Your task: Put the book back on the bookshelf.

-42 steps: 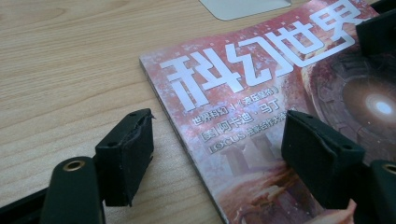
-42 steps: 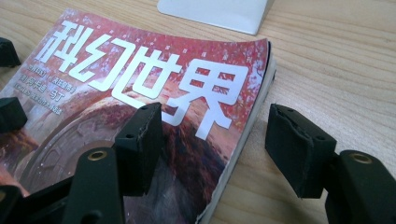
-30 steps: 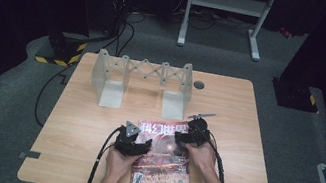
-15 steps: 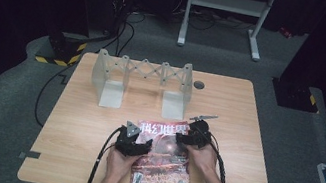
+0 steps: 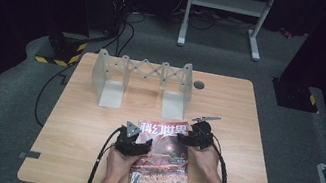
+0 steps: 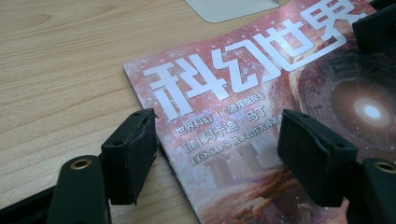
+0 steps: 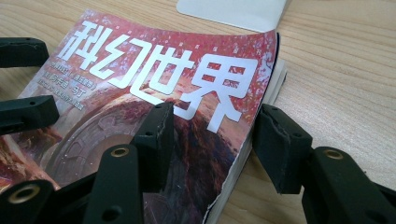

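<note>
A magazine with a red cover and large white characters lies flat near the table's front edge. My left gripper is open at its upper left. In the left gripper view the magazine has its spine edge between the left gripper's jaws, one pad on the wood and one over the cover. My right gripper is at the upper right. Its jaws have just been closing. In the right gripper view the magazine's slightly raised right edge lies between the right gripper's jaws, unclamped.
A grey folding rack stands on the wooden table behind the magazine, its foot close to the magazine's top edge. A dark round grommet sits at the back. Cables trail from both grippers over the table's front edge.
The right gripper's jaws look a little narrower at the magazine's right edge. The left gripper and the magazine have kept still.
</note>
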`<state>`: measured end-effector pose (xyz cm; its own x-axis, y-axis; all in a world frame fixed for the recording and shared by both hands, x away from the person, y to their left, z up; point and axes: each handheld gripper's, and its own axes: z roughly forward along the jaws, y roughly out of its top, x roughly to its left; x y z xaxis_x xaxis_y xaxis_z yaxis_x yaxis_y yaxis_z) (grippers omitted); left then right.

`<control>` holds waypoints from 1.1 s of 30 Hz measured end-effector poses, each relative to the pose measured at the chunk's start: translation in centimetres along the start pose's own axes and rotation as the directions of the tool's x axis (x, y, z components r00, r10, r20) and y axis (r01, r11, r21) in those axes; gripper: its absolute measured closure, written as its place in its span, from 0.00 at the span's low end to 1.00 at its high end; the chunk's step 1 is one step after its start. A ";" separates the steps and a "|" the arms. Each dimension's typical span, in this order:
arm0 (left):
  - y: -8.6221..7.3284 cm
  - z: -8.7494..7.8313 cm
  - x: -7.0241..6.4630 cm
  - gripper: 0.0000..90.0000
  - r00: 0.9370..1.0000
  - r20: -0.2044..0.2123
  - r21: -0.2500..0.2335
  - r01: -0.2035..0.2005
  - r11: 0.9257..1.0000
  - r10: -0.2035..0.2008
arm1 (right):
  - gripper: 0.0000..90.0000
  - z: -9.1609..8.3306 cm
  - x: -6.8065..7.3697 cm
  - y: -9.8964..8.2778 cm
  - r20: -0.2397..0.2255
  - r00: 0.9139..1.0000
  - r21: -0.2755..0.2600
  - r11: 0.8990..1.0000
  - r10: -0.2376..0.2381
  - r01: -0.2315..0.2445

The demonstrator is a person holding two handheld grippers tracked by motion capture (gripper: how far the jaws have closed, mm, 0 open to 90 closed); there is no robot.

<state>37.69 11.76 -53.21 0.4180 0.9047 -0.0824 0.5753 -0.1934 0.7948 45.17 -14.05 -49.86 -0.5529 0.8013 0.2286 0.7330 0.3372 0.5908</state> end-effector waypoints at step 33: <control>0.0 0.0 0.1 0.31 1.000 0.003 -0.003 0.007 1.000 -0.007 | 0.78 0.5 2.1 0.1 -0.153 0.983 0.034 0.994 -0.096 0.103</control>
<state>37.72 11.90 -53.25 0.4160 0.9050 -0.0891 0.5759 -0.1863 0.7960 44.28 -12.10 -49.77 -0.6750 0.6798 0.2867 0.6856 0.4344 0.5841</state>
